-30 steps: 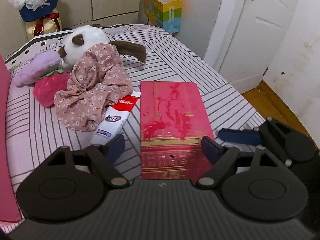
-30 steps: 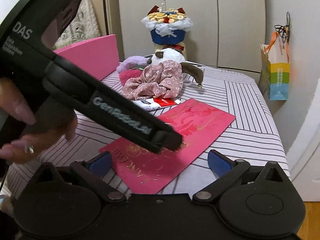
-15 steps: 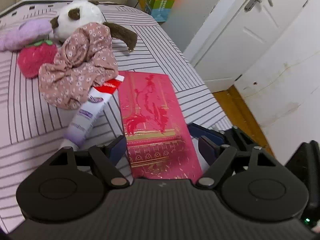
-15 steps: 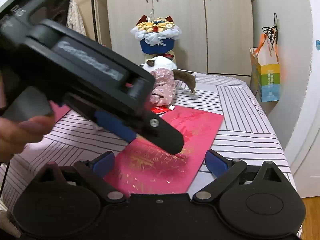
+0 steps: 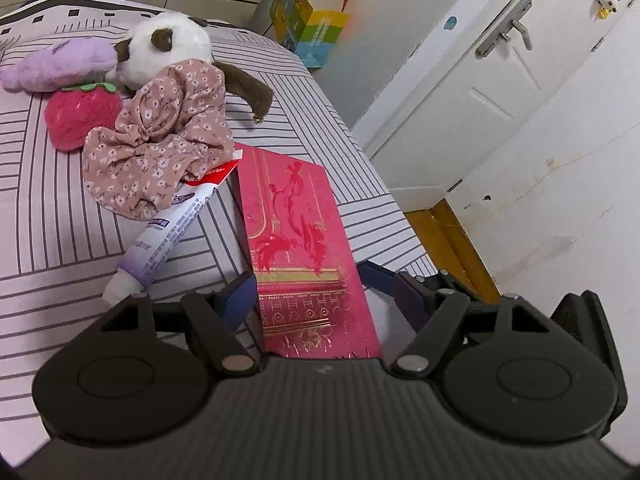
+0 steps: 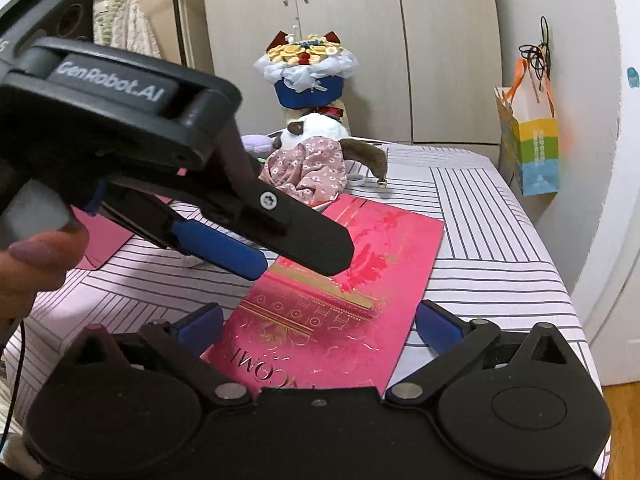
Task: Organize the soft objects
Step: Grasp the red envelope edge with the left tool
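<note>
Left wrist view: left gripper [image 5: 316, 294] jaws spread wide, straddling the near end of the red envelope [image 5: 298, 240] lying flat on the striped bed [image 5: 52, 208]. Toothpaste tube [image 5: 168, 232] just left of the envelope. Floral cloth [image 5: 160, 148] beyond it, overlapping the tube's far end, draped on the plush dog [image 5: 168, 40].

Right wrist view: right gripper [image 6: 320, 324] jaws apart over the envelope's [image 6: 360, 264] near end, holding nothing. Cloth [image 6: 304, 168] lies beyond the envelope.

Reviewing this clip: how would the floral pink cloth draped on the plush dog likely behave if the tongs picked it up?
The floral cloth lies bunched in deep gathers, so it is probably floppy and would sag from one pinch. It looks thin, likely light. Its hem overlaps the toothpaste tube, which might get dragged along.
</note>
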Tool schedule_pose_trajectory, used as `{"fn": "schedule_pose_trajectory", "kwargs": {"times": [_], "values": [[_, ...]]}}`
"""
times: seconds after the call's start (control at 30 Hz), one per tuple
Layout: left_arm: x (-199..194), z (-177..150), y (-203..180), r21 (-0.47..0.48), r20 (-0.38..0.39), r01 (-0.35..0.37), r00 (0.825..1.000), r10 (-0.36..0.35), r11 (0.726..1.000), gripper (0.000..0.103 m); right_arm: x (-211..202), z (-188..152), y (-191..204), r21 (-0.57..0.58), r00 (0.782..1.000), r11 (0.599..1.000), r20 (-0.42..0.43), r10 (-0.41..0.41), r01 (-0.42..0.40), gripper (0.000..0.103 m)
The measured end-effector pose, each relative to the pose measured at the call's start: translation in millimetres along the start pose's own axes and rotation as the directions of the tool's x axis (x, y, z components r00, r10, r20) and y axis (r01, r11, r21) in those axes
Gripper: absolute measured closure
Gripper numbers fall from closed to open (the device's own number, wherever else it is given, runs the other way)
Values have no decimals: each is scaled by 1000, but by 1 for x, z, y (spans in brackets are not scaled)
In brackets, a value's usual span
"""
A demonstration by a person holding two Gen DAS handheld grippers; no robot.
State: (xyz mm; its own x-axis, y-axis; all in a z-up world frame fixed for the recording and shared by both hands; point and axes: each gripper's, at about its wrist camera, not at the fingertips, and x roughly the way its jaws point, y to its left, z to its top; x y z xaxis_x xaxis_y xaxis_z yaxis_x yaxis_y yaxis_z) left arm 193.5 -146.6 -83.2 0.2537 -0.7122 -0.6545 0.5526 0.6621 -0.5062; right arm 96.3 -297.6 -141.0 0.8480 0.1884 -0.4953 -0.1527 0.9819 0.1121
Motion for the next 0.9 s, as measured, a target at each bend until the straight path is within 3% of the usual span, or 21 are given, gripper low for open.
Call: {"fn": "schedule_pose_trajectory", "kwargs": {"times": [0.2, 0.53, 0.57, 0.63, 0.73, 0.8, 0.9], "values": [[-1, 1, 2, -11, -1, 19, 1000, -19, 1000, 30, 8, 11, 2, 13, 996, 998, -65, -59, 60, 0], [-4, -2, 6, -7, 24, 46, 999, -46, 999, 34, 6, 13, -17, 120, 998, 992, -52, -22, 29, 3], [-3, -2, 8, -11, 19, 52, 998, -51, 999, 34, 5, 12, -16, 118, 998, 993, -50, -23, 29, 4], [0, -3, 11, -17, 19, 42, 999, -42, 999, 37, 4, 11, -16, 108, 997, 992, -44, -58, 63, 20], [10, -4, 16, -46, -3, 74, 997, -74, 996, 37, 2, 10, -18, 90, 998, 994, -44, -50, 53, 21], [13, -4, 15, -47, 9, 59, 998, -58, 997, 37, 0, 9, -18, 83, 998, 995, -44, -47, 50, 21], [11, -3, 8, 2, 31, -22, 999, 22, 1000, 37, -2, 8, -13, 25, 998, 999, -53, -45, 46, 21]]}}
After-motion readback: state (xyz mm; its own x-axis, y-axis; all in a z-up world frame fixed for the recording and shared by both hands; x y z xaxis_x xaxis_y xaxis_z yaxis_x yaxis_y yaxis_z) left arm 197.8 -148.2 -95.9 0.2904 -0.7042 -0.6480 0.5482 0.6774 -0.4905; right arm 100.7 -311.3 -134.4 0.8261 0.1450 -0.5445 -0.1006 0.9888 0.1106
